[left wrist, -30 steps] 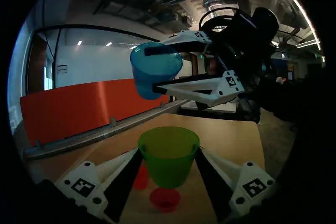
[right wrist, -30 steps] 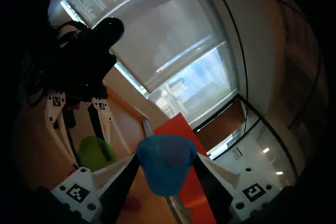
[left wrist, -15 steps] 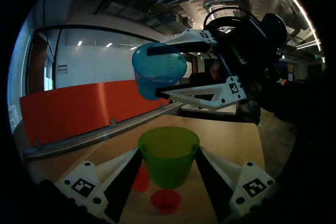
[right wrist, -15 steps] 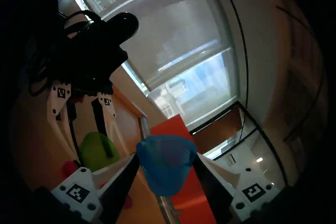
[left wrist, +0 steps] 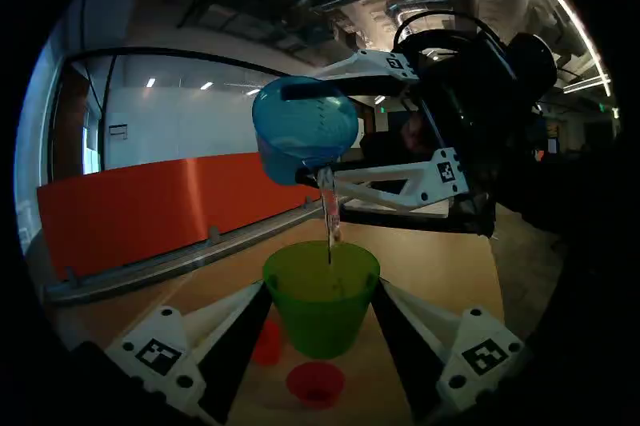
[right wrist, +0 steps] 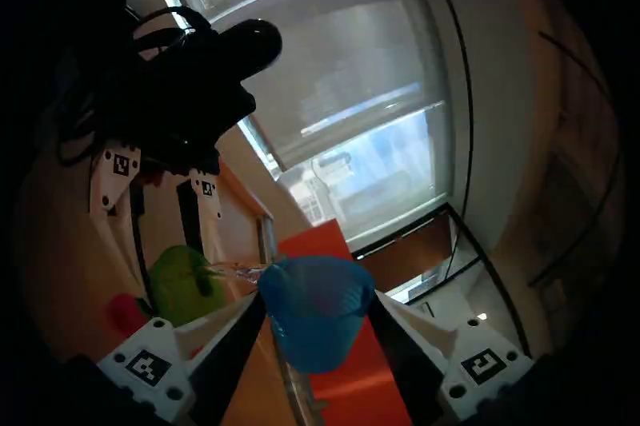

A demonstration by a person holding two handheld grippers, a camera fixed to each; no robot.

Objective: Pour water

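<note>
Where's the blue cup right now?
In the left gripper view, the blue cup is held tilted by the right gripper, above the green cup; water streams between them.

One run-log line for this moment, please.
phase: pouring | left gripper: shut on green cup, upright | right gripper: shut on blue cup, tilted above it | water stream: falling into green cup

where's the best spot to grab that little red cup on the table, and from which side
Probably across its round side wall, just below the rim, coming down from above. The red cup stands upright, mouth up, on the table, so opposite sides are free; the other red piece lies apart from it.
</note>
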